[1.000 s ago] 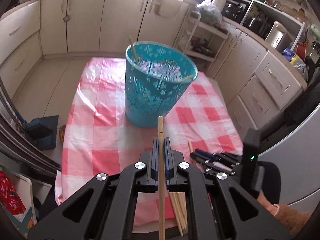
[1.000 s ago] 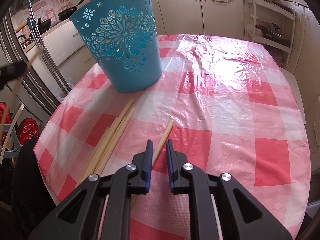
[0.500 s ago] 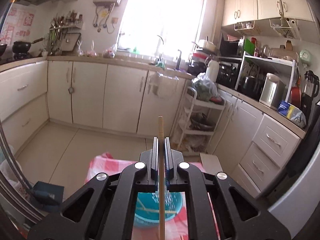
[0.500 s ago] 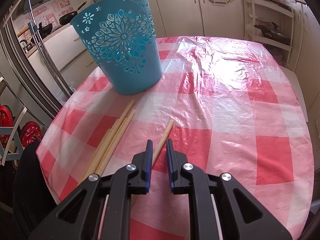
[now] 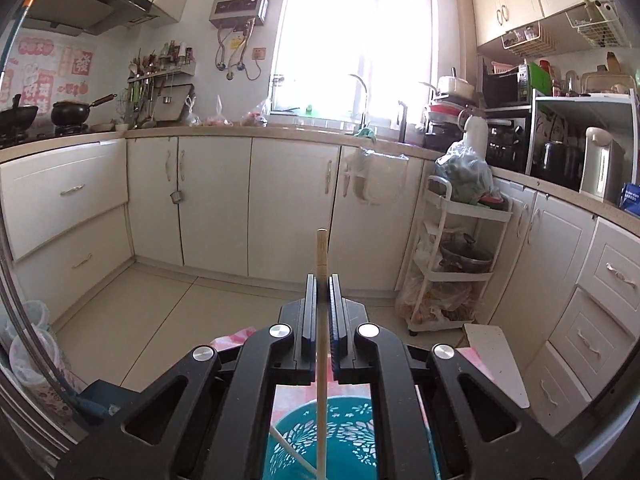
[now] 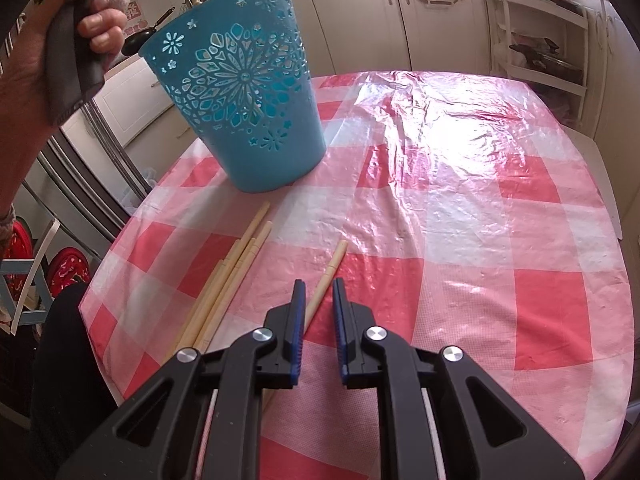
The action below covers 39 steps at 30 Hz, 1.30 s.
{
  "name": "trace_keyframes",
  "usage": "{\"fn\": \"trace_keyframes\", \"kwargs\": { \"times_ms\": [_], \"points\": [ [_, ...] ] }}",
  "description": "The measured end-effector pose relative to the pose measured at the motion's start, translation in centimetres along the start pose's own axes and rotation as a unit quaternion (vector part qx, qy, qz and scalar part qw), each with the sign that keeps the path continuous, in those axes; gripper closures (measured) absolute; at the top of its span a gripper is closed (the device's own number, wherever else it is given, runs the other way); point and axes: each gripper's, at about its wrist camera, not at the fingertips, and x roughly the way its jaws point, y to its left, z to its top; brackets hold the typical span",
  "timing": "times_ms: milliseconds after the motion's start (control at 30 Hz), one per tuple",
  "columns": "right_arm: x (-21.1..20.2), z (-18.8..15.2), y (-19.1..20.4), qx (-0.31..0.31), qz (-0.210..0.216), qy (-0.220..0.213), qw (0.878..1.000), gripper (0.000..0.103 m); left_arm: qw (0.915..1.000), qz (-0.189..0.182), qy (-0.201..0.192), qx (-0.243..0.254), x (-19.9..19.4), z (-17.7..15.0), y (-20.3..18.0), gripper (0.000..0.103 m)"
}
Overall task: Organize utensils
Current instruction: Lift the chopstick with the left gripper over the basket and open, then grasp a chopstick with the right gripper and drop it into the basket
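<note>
Beside basket (image 6: 244,92): loose chopsticks (image 6: 224,284).

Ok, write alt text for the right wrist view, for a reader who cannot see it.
The right gripper hovers, jaws slightly apart, over a single chopstick on a red-and-white checked tablecloth. A bundle of chopsticks lies left of it, before a teal cut-out basket; a hand grips a handle at upper left.

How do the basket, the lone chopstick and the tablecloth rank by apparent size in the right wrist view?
1. Tablecloth, fills most of the view.
2. Basket.
3. Lone chopstick, thinnest; its lower part is hidden behind the fingers, so its full length is unsure.
</note>
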Motion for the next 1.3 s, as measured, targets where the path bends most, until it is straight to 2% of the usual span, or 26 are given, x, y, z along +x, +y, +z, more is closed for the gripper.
{"fn": "trace_keyframes", "kwargs": {
  "times_ms": [167, 300, 400, 433, 467, 667, 800, 833, 933, 1000, 1167, 1300],
  "points": [
    [0.1, 0.1, 0.0, 0.0, 0.001, 0.002, 1.0, 0.089, 0.9987, 0.011, 0.047, 0.017, 1.3, -2.6, 0.4, 0.098],
    [0.1, 0.2, 0.0, 0.002, 0.0, 0.005, 1.0, 0.089, 0.9971, 0.018, 0.071, 0.022, 0.6, -4.0, 1.3, 0.095],
    [0.1, 0.4, -0.1, 0.01, 0.004, 0.011, 1.0, 0.087, 0.9971, 0.027, 0.07, 0.015, -1.3, -4.4, 2.3, 0.073],
    [0.1, 0.4, -0.2, 0.016, 0.008, 0.014, 1.0, 0.085, 0.9974, 0.033, 0.064, 0.012, -2.2, -4.5, 2.8, 0.062],
    [0.0, 0.5, -0.3, 0.02, 0.011, 0.017, 1.0, 0.084, 0.9976, 0.036, 0.058, 0.01, -3.3, -4.6, 3.1, 0.057],
    [0.0, 0.4, 0.5, 0.011, -0.016, 0.026, 0.999, 0.083, 0.9971, 0.043, 0.06, -0.019, -8.8, -6.4, 6.1, 0.044],
    [0.6, 0.1, 3.0, -0.074, -0.087, 0.035, 0.993, 0.091, 0.9948, 0.046, 0.084, -0.035, -11.4, -8.6, 7.9, 0.042],
    [0.6, 0.1, 3.1, -0.08, -0.085, 0.038, 0.992, 0.094, 0.9942, 0.046, 0.09, -0.038, -11.9, -9.1, 8.3, 0.042],
    [-0.2, 0.3, 1.7, -0.033, -0.038, 0.047, 0.998, 0.097, 0.9921, 0.052, 0.105, -0.042, -13.7, -11.1, 9.3, 0.042],
    [-1.7, 0.5, 0.4, 0.022, 0.027, 0.032, 0.999, 0.097, 0.9902, 0.054, 0.118, -0.052, -14.3, -12.3, 10.0, 0.042],
    [-6.6, 3.0, -0.3, 0.081, 0.136, -0.038, 0.987, 0.097, 0.9833, 0.061, 0.155, -0.073, -15.1, -15.2, 11.9, 0.041],
    [-10.3, 7.3, 1.2, 0.074, 0.186, -0.105, 0.974, 0.098, 0.9805, 0.061, 0.167, -0.083, -15.5, -16.2, 12.4, 0.041]
  ]
}}
